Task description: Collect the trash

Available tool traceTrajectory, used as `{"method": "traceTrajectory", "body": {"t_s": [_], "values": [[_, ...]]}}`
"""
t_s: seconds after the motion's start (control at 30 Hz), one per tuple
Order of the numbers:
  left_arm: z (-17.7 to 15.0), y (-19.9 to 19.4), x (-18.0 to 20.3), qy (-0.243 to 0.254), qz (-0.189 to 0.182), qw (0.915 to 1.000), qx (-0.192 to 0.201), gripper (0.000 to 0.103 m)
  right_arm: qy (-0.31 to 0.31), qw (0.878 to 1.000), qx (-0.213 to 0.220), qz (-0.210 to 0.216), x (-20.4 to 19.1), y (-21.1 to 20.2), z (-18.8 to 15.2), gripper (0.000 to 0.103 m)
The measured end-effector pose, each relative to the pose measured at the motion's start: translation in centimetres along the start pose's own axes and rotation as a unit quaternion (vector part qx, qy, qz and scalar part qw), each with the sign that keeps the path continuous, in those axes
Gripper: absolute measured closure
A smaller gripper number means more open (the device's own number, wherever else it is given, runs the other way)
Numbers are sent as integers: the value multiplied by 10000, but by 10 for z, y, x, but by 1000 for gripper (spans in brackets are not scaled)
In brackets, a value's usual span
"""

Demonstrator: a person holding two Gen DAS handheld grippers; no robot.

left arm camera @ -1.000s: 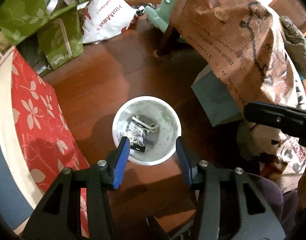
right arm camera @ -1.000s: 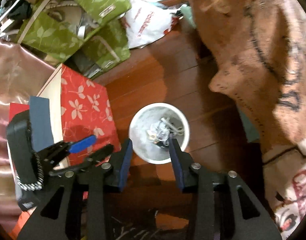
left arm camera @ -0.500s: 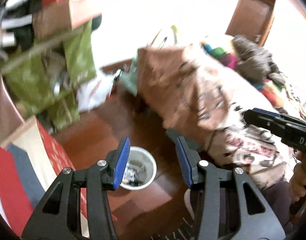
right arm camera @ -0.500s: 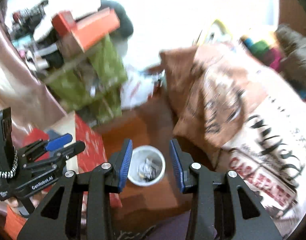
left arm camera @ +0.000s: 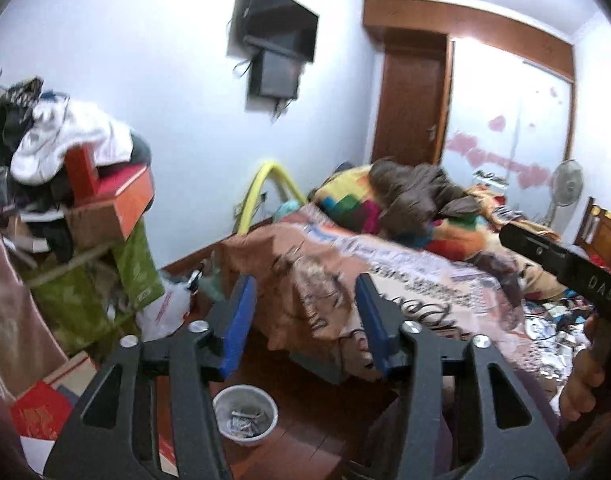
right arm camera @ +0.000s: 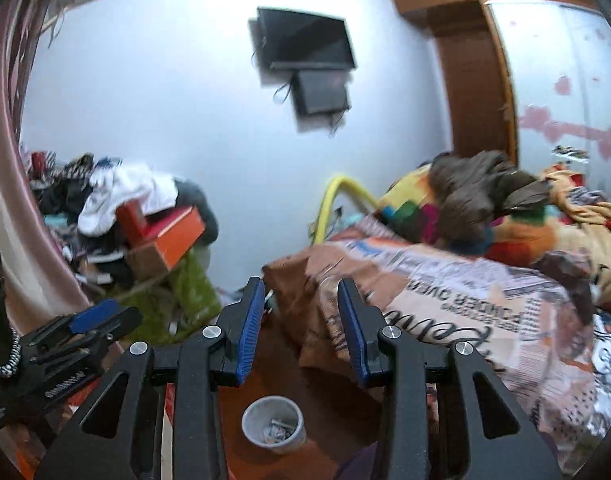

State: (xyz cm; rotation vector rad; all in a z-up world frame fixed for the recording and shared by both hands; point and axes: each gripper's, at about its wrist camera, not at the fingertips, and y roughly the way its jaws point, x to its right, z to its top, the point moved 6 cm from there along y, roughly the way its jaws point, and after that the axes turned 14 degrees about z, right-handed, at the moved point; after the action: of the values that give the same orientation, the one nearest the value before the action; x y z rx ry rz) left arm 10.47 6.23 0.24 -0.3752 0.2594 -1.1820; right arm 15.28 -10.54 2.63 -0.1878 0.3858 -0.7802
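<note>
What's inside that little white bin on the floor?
The white bin holds a small heap of crumpled, pale scraps at the bottom, with something dark among them. They are too small and blurry to name, and whatever lies under the heap is covered.

Matte black left gripper and right gripper: blue ribbed pads; silver screws; triangular cut-outs in arms.

Glossy reddish wood floor under a white plastic bin, printed cloth bedspread beside it, matt black plastic gripper arms with blue ribbed pads, glossy cardboard boxes, polished wood door beyond.
</note>
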Motion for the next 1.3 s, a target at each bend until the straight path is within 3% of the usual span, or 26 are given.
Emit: {"method": "traceTrajectory", "body": {"t_s": [0.07,0.13,0.2,0.23,0.37,0.47,0.77,1.3], "values": [[2,-17,5,83,-81,9998,132,43,-36,9998,107,-171,-4,-11,0,67],[3,-32,10,164,-95,9995,255,36,-81,9991,172,-366,-6,-23,-2,57],[2,-42,14,195,-139,9992,326,24,-97,9983,231,-528,-8,-33,-5,37],[1,-47,16,191,-175,9990,368,18,-105,9977,264,-609,-7,-40,-6,32],[-5,-61,18,203,-162,9986,467,7,-168,9937,383,-1044,-6,-58,-12,0],[-9,-69,21,206,-156,9982,548,2,-198,9906,489,-1260,-5,-66,-14,0],[-11,-74,28,202,-289,9982,493,1,-298,9876,454,-1475,-3,-76,-22,0],[-13,-73,33,226,-360,9981,443,1,-301,9885,323,-1447,-1,-81,-23,0]]}}
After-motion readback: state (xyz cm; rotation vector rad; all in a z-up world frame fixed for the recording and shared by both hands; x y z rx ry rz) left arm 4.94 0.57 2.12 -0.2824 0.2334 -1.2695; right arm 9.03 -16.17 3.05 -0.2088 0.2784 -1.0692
